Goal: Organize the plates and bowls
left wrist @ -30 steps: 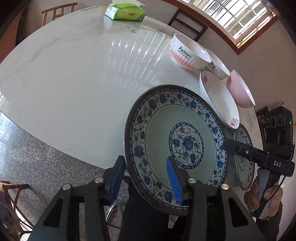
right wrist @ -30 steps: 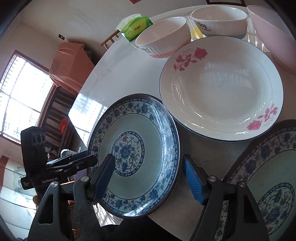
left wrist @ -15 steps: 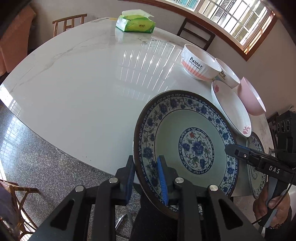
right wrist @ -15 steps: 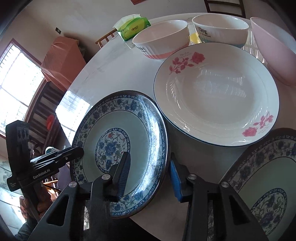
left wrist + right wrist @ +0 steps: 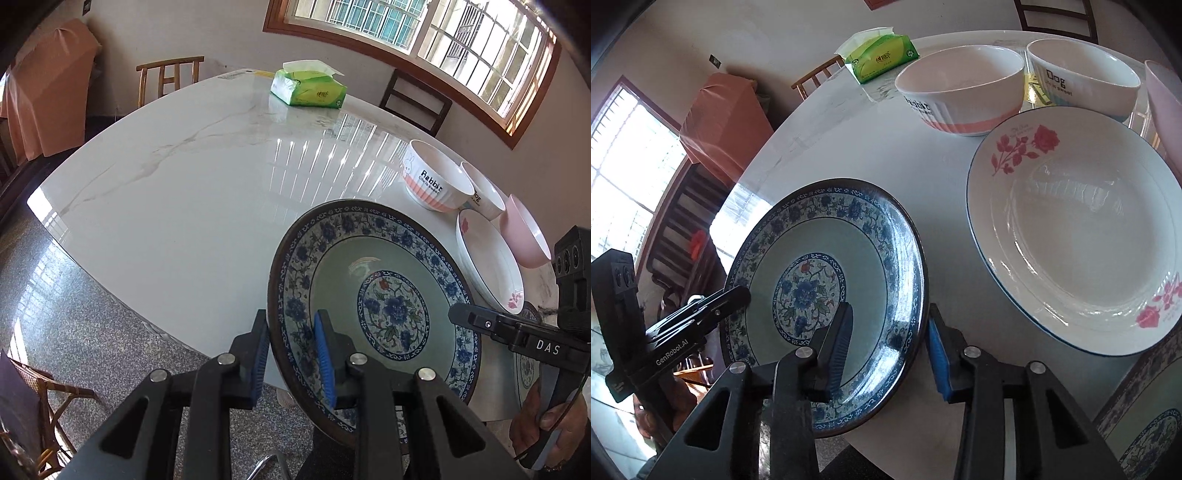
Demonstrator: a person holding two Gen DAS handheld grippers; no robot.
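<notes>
A blue-and-white floral plate (image 5: 373, 306) (image 5: 827, 295) hangs partly over the marble table's near edge, held from two sides. My left gripper (image 5: 291, 328) is shut on its left rim, one blue pad inside the plate and one outside. My right gripper (image 5: 890, 321) is shut on the opposite rim in the same way. Each wrist view shows the other gripper (image 5: 480, 325) (image 5: 731, 299) at the plate's far side. Whether the plate touches the table I cannot tell.
A white rose plate (image 5: 1071, 229) lies to the right, with a Rabbit bowl (image 5: 960, 88), a Dog bowl (image 5: 1082, 77) and a pink bowl (image 5: 524, 232) behind it. A second blue floral plate (image 5: 1145, 413) sits nearest me on the right. A green tissue pack (image 5: 308, 86) stands far back.
Both grippers went from open around the blue plate's rim to shut on it. Both views have since shifted a little, with the plate staying between the pads.
</notes>
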